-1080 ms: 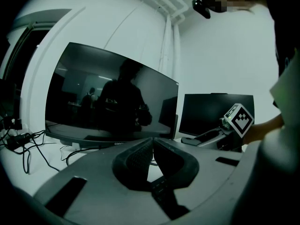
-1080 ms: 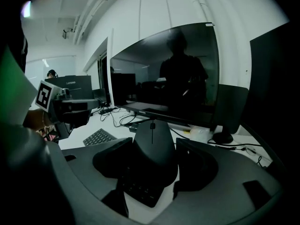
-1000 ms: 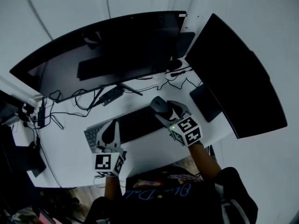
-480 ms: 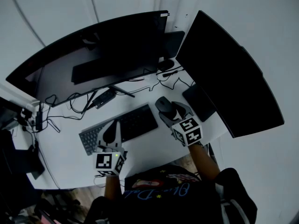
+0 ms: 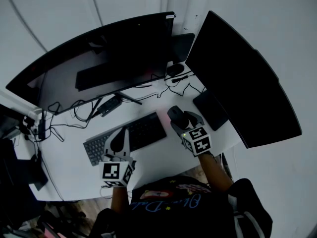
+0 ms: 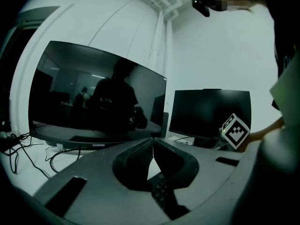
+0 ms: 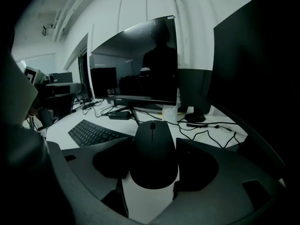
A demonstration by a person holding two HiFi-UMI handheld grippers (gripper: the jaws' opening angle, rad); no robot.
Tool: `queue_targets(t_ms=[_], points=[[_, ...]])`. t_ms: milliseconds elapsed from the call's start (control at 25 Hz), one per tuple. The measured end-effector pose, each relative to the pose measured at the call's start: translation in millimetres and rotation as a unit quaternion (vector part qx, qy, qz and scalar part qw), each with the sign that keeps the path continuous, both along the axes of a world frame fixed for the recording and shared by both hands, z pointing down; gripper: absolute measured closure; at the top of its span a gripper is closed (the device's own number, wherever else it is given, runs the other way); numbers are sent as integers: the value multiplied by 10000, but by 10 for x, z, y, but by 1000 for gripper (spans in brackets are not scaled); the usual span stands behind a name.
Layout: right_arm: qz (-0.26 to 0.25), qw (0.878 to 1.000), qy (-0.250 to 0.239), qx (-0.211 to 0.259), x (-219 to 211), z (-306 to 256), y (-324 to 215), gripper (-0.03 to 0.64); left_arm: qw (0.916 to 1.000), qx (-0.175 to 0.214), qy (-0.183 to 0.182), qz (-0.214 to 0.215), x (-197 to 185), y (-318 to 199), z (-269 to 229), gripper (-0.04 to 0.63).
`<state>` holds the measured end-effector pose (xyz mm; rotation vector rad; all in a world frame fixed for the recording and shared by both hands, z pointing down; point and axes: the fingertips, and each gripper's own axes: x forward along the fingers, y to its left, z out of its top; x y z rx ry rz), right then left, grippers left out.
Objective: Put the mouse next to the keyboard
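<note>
White desk (image 5: 148,157), two dark monitors (image 5: 109,53) behind. Step in hand, as judged: placing. Your right claw (image 7: 153,159) is partly closed, its pads against both sides of the mouse (image 5: 176,115). The keyboard (image 5: 126,137) lies just to the claw's left. Next: settle the mouse flat, then open and back straight out. Your left claw (image 6: 151,143) is pinched together, empty, over the keyboard.

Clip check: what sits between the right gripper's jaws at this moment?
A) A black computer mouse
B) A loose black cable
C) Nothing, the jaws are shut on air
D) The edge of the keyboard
A: the right gripper view shows the black mouse between the jaws of the right gripper, which press on its two sides, while the keyboard lies apart to its left.
</note>
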<state>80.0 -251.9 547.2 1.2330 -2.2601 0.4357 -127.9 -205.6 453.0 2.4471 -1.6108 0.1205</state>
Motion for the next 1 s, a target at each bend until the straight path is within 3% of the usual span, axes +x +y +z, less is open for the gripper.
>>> queue_targets(t_ms=[800,1000], points=[[155,9983,258,-508,52,551,-72,347,9998,-176,13,-123,-112,-123,62,593],[172,9975,313,-616,51,673,-98,347,9995,-255,-129,-138,-158,-123,64,592]])
